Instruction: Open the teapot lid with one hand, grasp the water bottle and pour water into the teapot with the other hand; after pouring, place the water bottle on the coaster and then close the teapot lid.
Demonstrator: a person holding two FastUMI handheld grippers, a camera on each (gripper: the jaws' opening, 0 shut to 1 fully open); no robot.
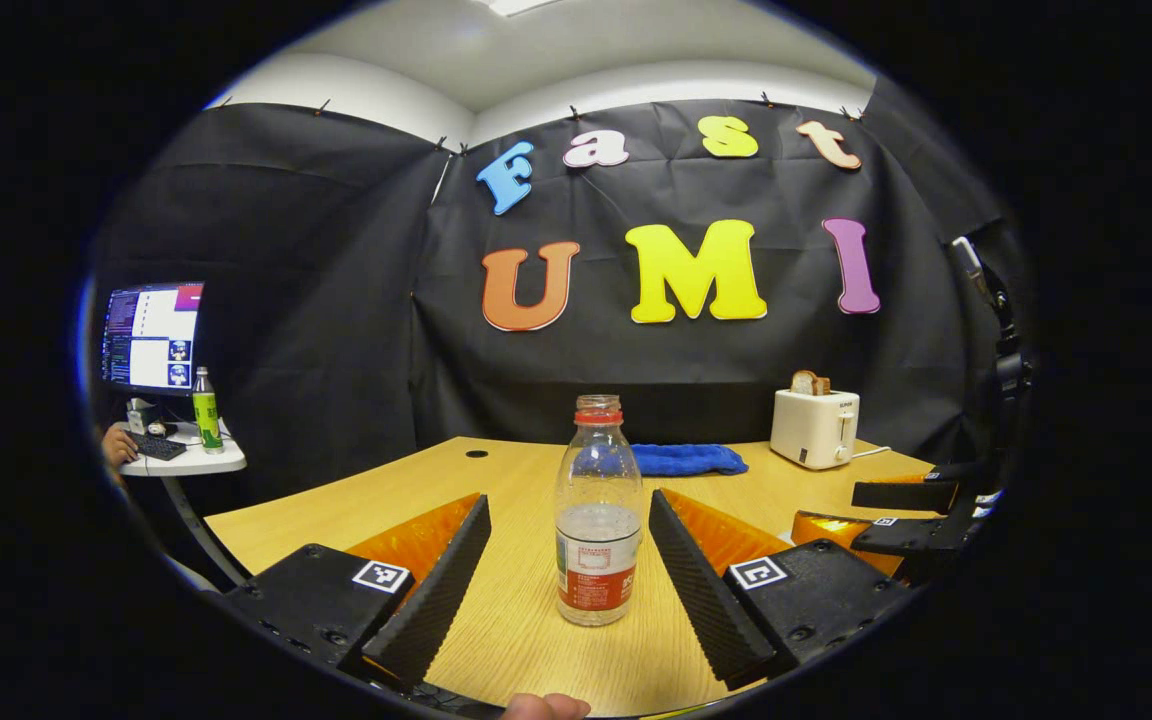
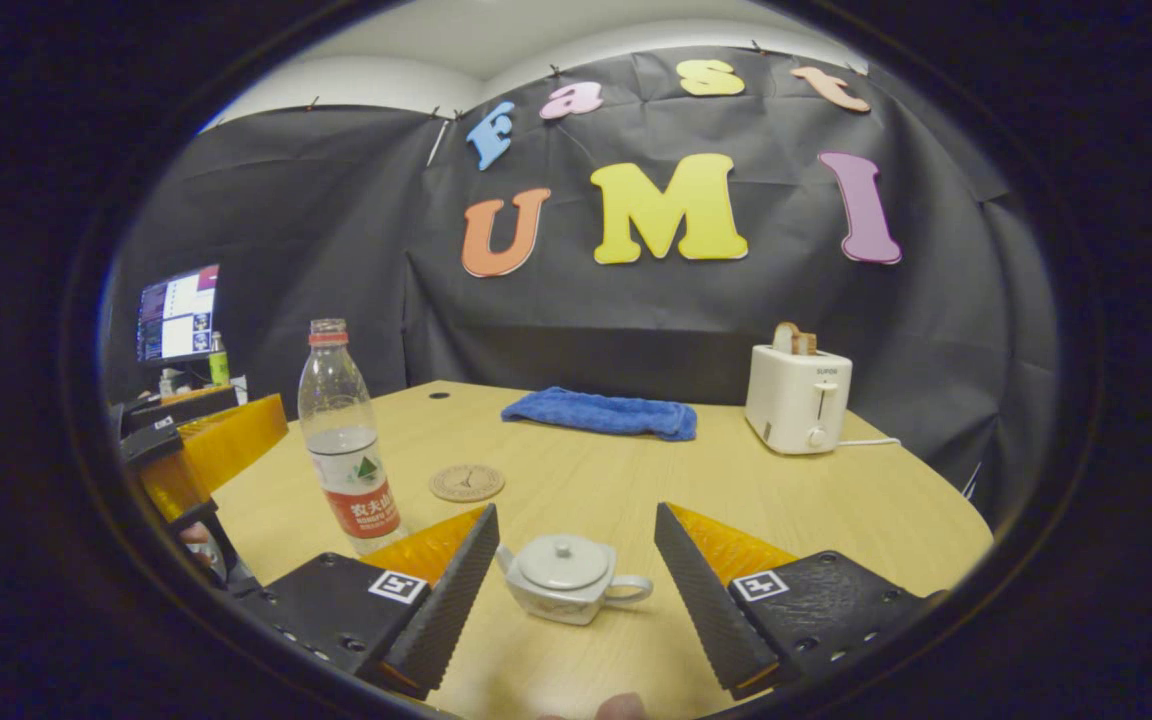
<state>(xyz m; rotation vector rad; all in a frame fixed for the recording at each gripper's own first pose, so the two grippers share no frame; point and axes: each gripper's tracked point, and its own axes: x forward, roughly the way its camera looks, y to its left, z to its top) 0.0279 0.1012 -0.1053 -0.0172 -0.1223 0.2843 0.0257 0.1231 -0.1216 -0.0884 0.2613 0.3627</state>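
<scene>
A clear water bottle (image 1: 596, 510) with a red label and no cap stands upright on the wooden table, partly filled. It sits between the fingers of my left gripper (image 1: 568, 575), which is open and not touching it. In the right gripper view the same bottle (image 2: 344, 440) stands at the left. A small white teapot (image 2: 563, 577) with its lid (image 2: 563, 561) on rests between the fingers of my open right gripper (image 2: 576, 590). A round coaster (image 2: 467, 482) lies beyond the teapot. The left gripper (image 2: 171, 450) appears at the left edge there.
A blue cloth (image 2: 600, 412) lies at the back of the table (image 2: 886, 500). A white toaster (image 2: 797, 397) holding a slice of bread stands at the back right with its cord. A side desk (image 1: 186, 460) with a monitor, a green bottle and a person's hand is far left.
</scene>
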